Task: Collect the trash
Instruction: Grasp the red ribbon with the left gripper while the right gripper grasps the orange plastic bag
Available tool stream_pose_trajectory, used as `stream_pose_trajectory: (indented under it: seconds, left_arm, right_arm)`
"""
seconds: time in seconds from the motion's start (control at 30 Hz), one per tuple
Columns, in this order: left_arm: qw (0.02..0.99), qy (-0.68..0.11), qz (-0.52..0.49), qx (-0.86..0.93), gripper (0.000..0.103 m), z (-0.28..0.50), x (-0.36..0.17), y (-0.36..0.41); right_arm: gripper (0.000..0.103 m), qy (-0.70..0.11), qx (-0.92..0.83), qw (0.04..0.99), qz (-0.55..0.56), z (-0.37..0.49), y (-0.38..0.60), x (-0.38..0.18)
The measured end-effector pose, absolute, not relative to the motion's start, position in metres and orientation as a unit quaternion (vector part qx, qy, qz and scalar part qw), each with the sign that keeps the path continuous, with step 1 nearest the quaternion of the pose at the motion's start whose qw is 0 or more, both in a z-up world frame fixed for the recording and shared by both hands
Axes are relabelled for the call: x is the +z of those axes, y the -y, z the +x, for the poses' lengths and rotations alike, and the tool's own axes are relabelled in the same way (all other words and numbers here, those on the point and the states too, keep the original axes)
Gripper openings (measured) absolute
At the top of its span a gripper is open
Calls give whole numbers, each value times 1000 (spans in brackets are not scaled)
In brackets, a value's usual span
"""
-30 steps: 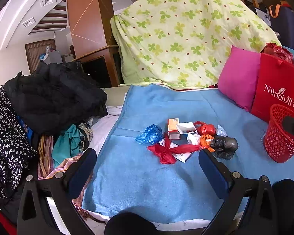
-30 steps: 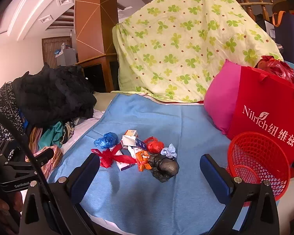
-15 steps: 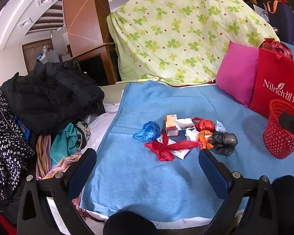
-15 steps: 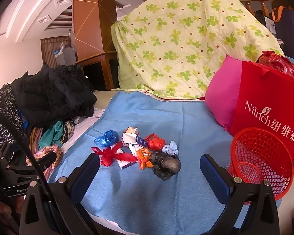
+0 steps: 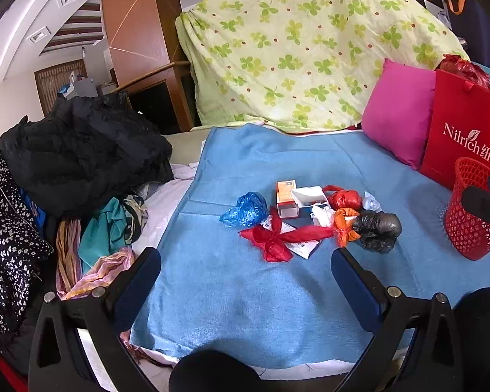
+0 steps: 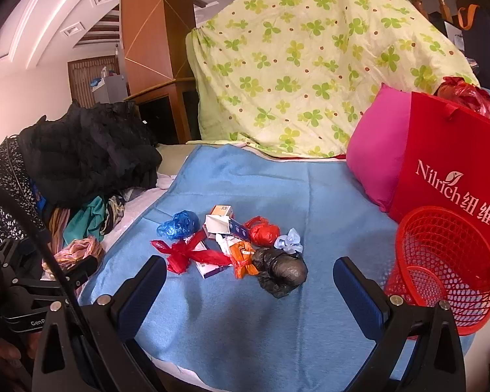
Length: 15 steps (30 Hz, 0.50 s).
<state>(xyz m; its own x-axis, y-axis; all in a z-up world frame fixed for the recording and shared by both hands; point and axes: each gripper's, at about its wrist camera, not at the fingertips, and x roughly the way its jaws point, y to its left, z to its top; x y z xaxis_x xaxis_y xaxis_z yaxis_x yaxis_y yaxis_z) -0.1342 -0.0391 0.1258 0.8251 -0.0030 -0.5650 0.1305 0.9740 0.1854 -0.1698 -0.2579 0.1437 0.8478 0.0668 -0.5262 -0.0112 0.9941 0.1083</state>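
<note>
A heap of trash lies mid-blanket: a blue plastic bag [image 5: 245, 209], a red bag [image 5: 277, 238], small boxes [image 5: 287, 196], an orange wrapper [image 5: 344, 225], a tied red bag [image 5: 344, 198] and a black bag [image 5: 377, 228]. The black bag [image 6: 282, 271] and blue bag [image 6: 178, 225] also show in the right wrist view. A red mesh basket [image 6: 441, 268] stands at the right, also in the left wrist view [image 5: 470, 212]. My left gripper [image 5: 245, 277] is open and empty, short of the heap. My right gripper [image 6: 250, 284] is open and empty, near the black bag.
The trash rests on a blue blanket [image 5: 245, 294] on a bed. A clothes pile [image 5: 75, 156] lies at the left. A pink pillow [image 5: 398, 114], a red shopping bag [image 6: 450, 163] and a clover-print quilt [image 5: 294, 49] stand behind.
Both grippers have moved slightly closer to the trash heap. The heap and basket look larger in the right wrist view. Both stay open.
</note>
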Motion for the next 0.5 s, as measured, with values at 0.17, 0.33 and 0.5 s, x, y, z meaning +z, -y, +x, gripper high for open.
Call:
stream_pose_trajectory:
  seconds: [0.17,0.33,0.5]
  left_arm:
    - [944,-309,111,-33,103,-121,114,39]
    - [929,-356,91,-32,103,-89,85,28]
    - [911,-407,59,-33,103,-52,51,15]
  right_arm:
    - [103,-285,26,957,52,-154,258,134]
    - [103,-303,49,949,68,-124,263,111]
    - [92,-353,71,928,92,-75,275,67]
